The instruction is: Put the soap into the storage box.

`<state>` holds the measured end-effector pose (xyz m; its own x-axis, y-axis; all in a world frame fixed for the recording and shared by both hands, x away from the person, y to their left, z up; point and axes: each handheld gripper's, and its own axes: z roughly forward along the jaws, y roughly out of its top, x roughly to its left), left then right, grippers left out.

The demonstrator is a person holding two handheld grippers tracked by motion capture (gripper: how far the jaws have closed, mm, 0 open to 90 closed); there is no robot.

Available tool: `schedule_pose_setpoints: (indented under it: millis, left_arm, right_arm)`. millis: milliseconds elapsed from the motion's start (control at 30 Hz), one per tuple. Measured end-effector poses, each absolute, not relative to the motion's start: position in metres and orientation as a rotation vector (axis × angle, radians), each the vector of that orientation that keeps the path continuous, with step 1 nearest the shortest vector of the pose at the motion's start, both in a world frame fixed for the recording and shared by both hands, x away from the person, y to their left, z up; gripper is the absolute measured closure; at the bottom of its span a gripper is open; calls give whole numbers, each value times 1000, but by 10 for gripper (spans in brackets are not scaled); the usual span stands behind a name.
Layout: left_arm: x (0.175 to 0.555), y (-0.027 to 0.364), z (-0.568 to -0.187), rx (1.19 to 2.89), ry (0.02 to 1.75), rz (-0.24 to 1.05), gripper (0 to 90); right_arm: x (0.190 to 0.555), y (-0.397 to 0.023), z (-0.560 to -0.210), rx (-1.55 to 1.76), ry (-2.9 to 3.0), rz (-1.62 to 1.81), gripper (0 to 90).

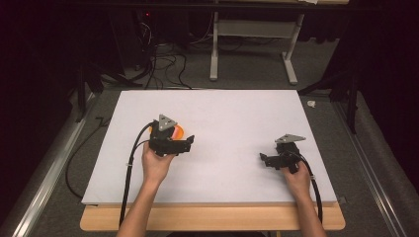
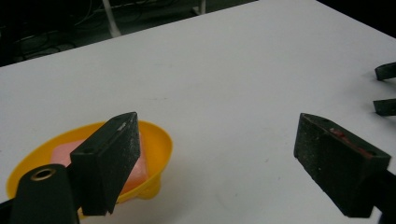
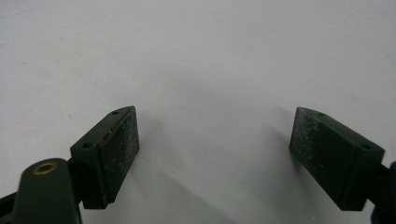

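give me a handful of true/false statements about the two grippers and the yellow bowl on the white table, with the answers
1. The left gripper has its jaws spread wide apart. True.
2. The yellow bowl is clamped between the left gripper's jaws. False: the bowl sits on the white table beside one jaw, and only bare table lies between the two.
3. Something pink lies inside the bowl. True.
4. The right gripper is shut on a block. False: its jaws are open over bare table, holding nothing.
5. In the high view, the bowl is next to the right gripper. False: it peeks out from behind the left gripper, on the table's left half.
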<state>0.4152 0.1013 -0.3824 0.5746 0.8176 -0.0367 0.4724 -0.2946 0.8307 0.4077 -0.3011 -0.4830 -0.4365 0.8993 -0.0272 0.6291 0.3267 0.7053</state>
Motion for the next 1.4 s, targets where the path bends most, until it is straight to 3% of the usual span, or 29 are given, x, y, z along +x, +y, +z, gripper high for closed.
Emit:
schedule_pose_setpoints:
  millis: [1400]
  left_arm:
    - [382,78,-409,1998,887,307,201]
  right_arm:
    - [407,-301,-483,1350,2182,879,166]
